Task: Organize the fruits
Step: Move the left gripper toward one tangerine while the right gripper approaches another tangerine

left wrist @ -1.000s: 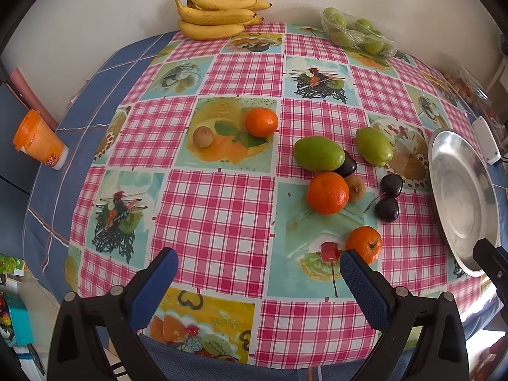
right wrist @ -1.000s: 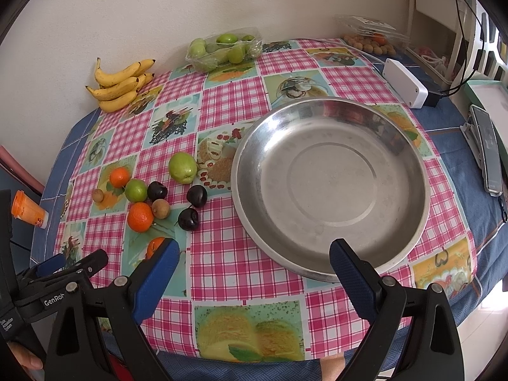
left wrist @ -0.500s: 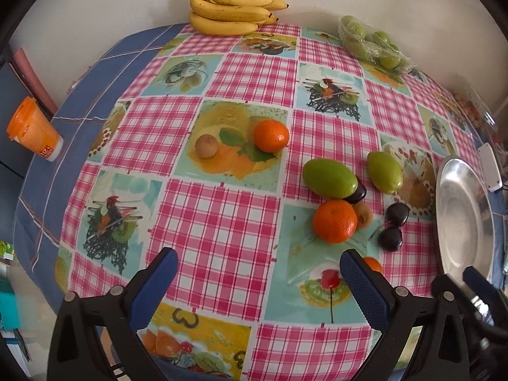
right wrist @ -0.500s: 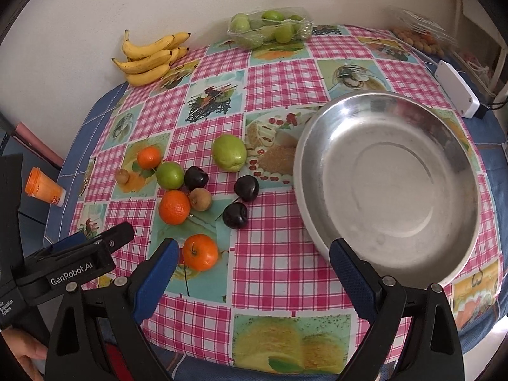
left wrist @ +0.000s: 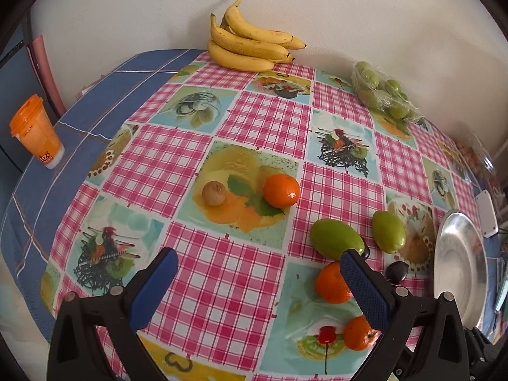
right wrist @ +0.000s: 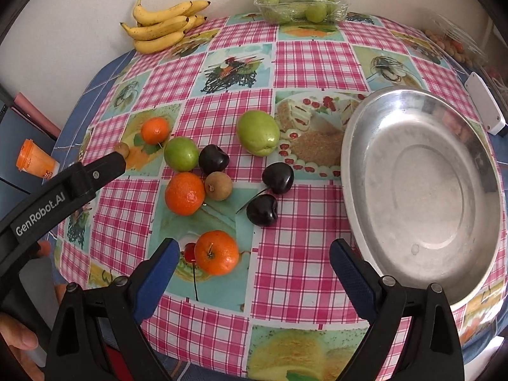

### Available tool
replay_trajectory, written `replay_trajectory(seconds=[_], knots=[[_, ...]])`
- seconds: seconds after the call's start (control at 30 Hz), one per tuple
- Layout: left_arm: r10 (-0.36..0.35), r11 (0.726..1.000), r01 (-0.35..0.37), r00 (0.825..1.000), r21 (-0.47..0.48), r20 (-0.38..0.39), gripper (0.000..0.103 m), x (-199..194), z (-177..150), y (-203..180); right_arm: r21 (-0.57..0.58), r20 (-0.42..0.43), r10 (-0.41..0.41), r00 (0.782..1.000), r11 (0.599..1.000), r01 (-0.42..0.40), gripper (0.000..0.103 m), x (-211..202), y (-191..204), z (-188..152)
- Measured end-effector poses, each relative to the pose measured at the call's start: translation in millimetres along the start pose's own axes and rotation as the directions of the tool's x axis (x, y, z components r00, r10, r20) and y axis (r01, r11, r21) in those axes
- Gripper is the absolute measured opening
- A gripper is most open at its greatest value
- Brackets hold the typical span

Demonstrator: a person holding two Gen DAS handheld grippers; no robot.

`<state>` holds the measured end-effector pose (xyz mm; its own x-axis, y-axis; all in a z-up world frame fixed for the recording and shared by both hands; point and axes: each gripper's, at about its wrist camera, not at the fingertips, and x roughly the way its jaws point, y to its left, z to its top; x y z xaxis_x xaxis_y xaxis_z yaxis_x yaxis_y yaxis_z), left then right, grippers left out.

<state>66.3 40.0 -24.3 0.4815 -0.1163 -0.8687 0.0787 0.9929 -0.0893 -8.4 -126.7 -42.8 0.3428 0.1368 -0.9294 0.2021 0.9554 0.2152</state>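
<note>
Both grippers, left [left wrist: 258, 281] and right [right wrist: 254, 265], hung spread apart and empty. Best aim for the right was probably the nearest round orange tangerine [right wrist: 216, 252], gripped gently, then carried to the bare shallow steel dish [right wrist: 352, 146].

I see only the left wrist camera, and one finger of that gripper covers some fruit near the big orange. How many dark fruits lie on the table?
Observer: Three dark fruits, all between the oranges and the plate.
Operator: Is anything in the metal plate?
Observer: No, the metal plate is empty.
Operator: Does the right gripper hold something?
Observer: No, the right gripper is open, with nothing between its fingers; the nearest orange sits just inside its left finger.
</note>
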Motion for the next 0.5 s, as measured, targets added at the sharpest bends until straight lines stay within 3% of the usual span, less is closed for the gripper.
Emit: replay_trajectory(seconds=[0.07,0.17,0.27,0.37,0.5], knots=[[0.002,1.000,-0.001,1.000,0.023,-0.012,0.103,5,0,-3,-0.006,-0.012,0.004,1.000,1.000,-0.004,0.096,4,3,0],[-0.070,0.997,0.071,0.996,0.024,-0.055,0.103,11,1,-4,-0.016,-0.026,0.005,1.000,1.000,-0.005,0.095,9,7,0],[-0.069,0.997,0.071,0.994,0.027,-0.084,0.103,16,1,-7,-0.031,-0.038,0.002,0.999,1.000,-0.004,0.095,15,13,0],[-0.041,0.997,0.047,0.993,0.056,-0.109,0.103,20,-1,-12,-0.047,-0.050,0.000,0.999,0.999,-0.002,0.088,20,17,-1],[-0.055,0.998,0.059,0.991,0.033,-0.126,0.100,21,-2,-10,-0.054,-0.063,0.000,0.998,0.999,-0.003,0.078,26,20,-3]])
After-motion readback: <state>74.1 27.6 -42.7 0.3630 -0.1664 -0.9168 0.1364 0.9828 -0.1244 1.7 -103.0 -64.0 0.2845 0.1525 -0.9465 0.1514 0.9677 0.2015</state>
